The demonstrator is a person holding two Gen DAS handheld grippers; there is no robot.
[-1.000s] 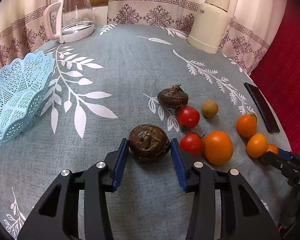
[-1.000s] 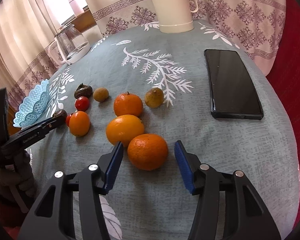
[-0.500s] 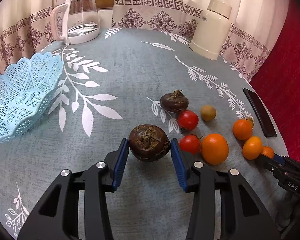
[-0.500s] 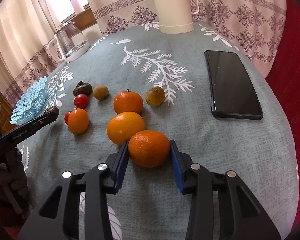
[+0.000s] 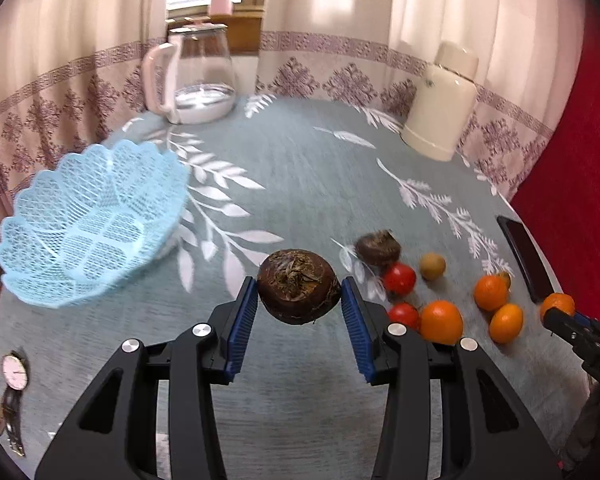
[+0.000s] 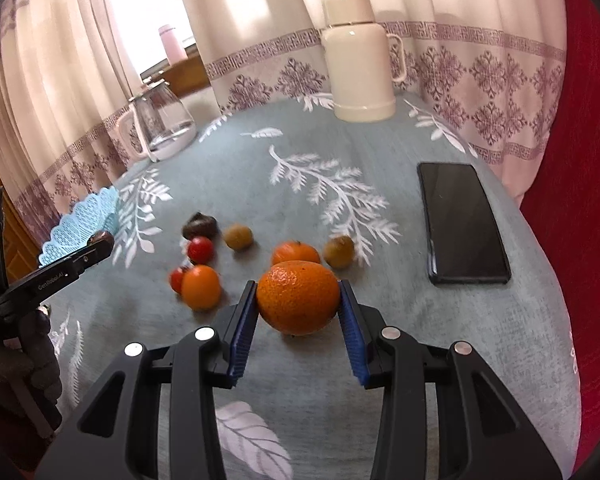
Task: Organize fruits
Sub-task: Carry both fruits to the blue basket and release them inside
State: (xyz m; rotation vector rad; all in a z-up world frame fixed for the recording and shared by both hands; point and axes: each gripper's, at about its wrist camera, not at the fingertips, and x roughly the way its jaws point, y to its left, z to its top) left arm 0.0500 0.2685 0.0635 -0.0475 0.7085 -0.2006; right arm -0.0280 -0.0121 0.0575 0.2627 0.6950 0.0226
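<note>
- Nearest, left gripper (image 5: 299, 308) pinches a brown bulb (image 5: 299, 286), lifted off the bench (image 5: 300, 184).
- Right gripper (image 6: 298, 314) pinches an orange (image 6: 298, 296), also lifted.
- Further out, tomatoes (image 6: 200, 249), oranges, small fruits and another bulb are left on the bench.
- Far left, basket (image 5: 88, 224) empty: nothing sorted yet.

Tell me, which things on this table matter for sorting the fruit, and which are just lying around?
Part of the job:
- dark brown round fruit, held in left gripper
- large orange, held in right gripper
- light blue lattice plastic basket

Just lying about:
- black phone
- cream thermos
- glass kettle
- wristwatch
</note>
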